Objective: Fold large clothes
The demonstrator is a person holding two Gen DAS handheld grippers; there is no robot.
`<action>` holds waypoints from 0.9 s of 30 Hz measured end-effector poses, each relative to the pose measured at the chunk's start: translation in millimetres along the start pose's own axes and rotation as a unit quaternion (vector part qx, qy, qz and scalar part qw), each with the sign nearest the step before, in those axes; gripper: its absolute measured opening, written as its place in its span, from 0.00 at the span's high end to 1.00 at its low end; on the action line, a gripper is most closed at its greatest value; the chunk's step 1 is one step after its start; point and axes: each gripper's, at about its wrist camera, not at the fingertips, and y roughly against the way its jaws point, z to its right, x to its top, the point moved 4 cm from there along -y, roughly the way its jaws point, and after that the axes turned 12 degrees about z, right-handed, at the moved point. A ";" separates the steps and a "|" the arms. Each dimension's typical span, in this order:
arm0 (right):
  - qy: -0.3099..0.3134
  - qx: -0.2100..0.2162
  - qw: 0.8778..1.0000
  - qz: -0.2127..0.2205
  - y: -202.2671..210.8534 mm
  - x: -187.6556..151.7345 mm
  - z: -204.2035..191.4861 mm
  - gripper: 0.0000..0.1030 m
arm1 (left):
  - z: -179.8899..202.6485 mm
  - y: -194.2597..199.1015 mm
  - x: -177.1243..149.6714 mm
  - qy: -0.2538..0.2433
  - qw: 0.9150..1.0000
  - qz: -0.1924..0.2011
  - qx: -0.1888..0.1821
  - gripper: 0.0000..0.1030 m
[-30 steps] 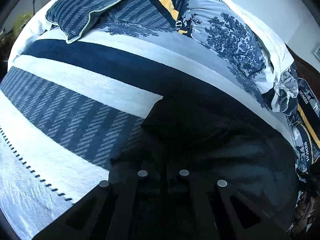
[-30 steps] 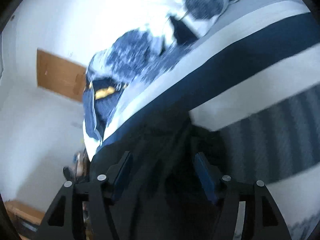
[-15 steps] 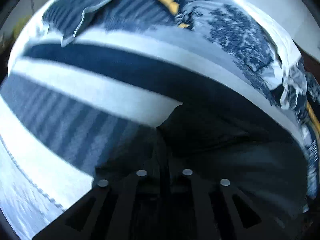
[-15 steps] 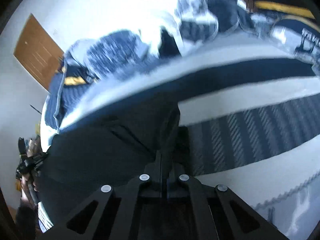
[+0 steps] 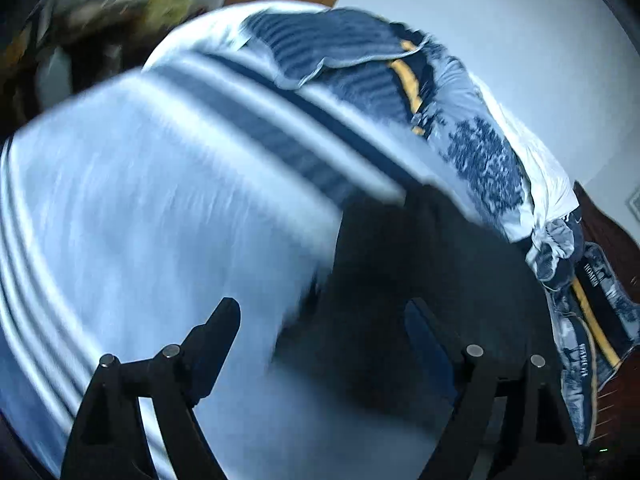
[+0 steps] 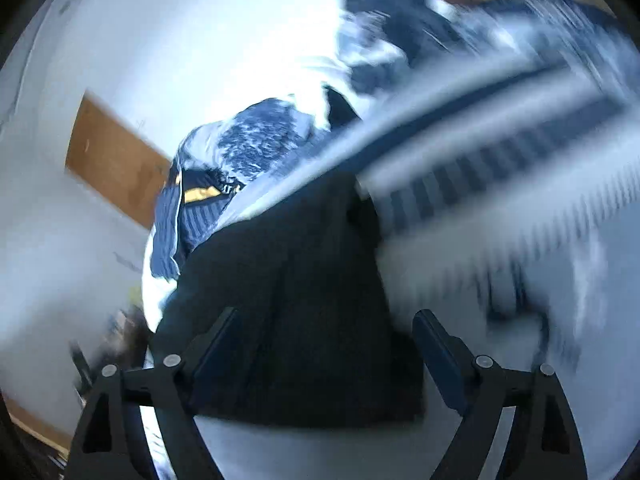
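Observation:
A black garment (image 5: 412, 288) lies folded into a compact block on the striped blue and white bedspread (image 5: 140, 208). In the left wrist view my left gripper (image 5: 324, 320) is open and empty, lifted above the garment's left edge. In the right wrist view the same garment (image 6: 292, 288) lies under and ahead of my right gripper (image 6: 324, 336), which is open and empty. Both views are motion-blurred.
Rumpled blue patterned bedding with a yellow stripe (image 5: 408, 76) is heaped at the head of the bed and along its right side (image 5: 580, 300). A wooden headboard (image 6: 112, 160) stands against the white wall. Clutter (image 5: 100, 20) sits beyond the bed's far left corner.
Both grippers were shut on the black garment half a second ago; both have opened, let go and pulled back. The garment now lies flat on the bed.

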 end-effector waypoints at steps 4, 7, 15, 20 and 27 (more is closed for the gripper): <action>-0.050 0.011 0.997 -0.049 -11.8 -45.9 6.1 0.14 | -8.1 5.1 -69.9 0.099 0.994 -0.050 -0.026 0.18; -0.072 0.005 0.997 -0.034 -16.6 -51.9 3.8 0.14 | -3.9 -5.6 -80.7 0.148 0.986 -0.063 -0.034 0.18; -0.180 0.024 0.981 -0.065 -69.1 -45.5 39.8 0.14 | 0.8 -53.8 -42.0 0.183 0.980 -0.081 -0.010 0.18; -0.185 0.036 0.979 -0.079 -53.2 -46.5 40.4 0.14 | -9.9 -45.1 -45.0 0.199 0.978 -0.067 -0.017 0.18; -0.166 0.054 0.980 -0.099 -91.6 -34.6 31.5 0.46 | -1.7 -53.6 -52.4 0.200 0.976 -0.065 -0.052 0.83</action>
